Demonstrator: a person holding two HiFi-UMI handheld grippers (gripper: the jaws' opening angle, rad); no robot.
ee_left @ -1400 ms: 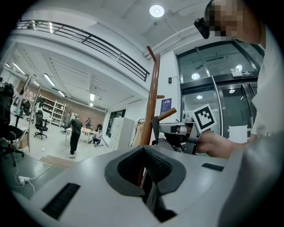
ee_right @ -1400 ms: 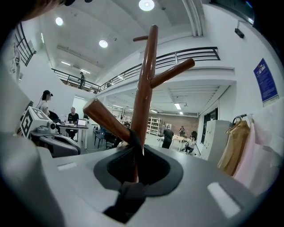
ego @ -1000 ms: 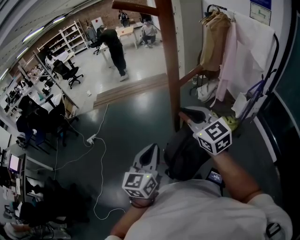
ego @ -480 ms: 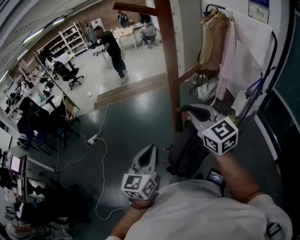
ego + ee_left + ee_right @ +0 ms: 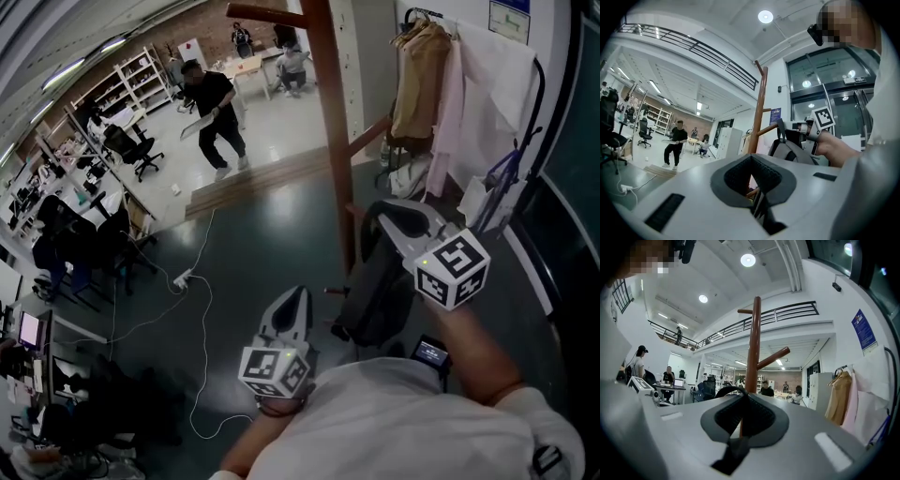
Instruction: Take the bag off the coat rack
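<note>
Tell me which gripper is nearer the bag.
Right. The right gripper is shut on the bag's strap, directly above the bag. The left gripper is apart from it, off to the bag's left, jaws together on nothing.

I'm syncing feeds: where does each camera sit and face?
Head view: on the head, steeply down on coat rack, bag, left gripper, right gripper, forearms.
Left gripper view: over its shut jaws toward the right gripper holding the bag; right hand shows.
Right gripper view: past jaws shut on the bag's strap, facing the coat rack.
All share the coat rack.
</note>
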